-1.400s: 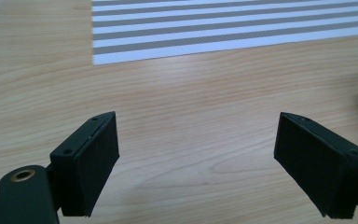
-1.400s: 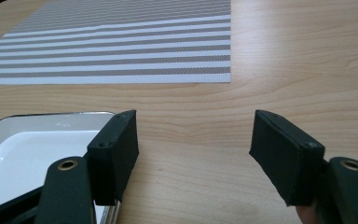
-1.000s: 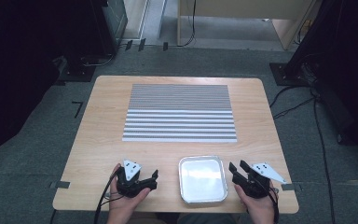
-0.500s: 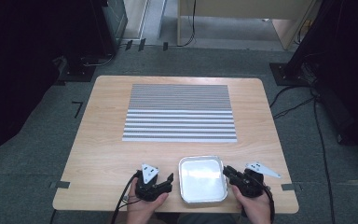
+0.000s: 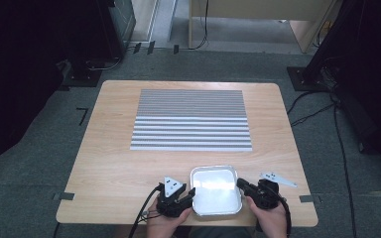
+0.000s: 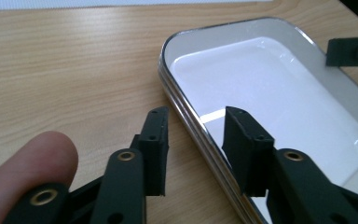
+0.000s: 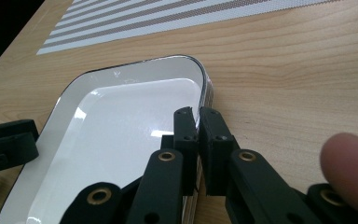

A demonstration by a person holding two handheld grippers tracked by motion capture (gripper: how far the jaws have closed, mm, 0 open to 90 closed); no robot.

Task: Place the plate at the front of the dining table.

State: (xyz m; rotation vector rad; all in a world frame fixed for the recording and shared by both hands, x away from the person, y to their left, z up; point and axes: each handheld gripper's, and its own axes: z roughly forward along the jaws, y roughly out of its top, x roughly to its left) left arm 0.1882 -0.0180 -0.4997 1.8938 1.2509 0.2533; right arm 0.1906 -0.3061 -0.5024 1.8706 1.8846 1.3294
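Note:
An empty white tray with a shiny metal rim (image 5: pixel 213 169) lies at the table's front edge, between the person's two hands. My left gripper (image 5: pixel 190 195) is open at the tray's left side. In the left gripper view, one jaw is outside and one inside, and the tray's rim (image 6: pixel 168 56) runs through my left gripper (image 6: pixel 196 135). My right gripper (image 5: pixel 241 185) is at the tray's right side. In the right gripper view, my right gripper (image 7: pixel 197 122) is shut on the rim of the tray (image 7: pixel 121 116).
A grey-and-white striped mat (image 5: pixel 191 119) covers the middle and far part of the wooden table (image 5: pixel 114 163). Bare wood lies to the left and right of the tray. Dark floor with cables surrounds the table.
Both hands have moved inward to the tray. The left gripper slid right until its jaws straddle the left rim. The right gripper moved left and now grips the right rim.

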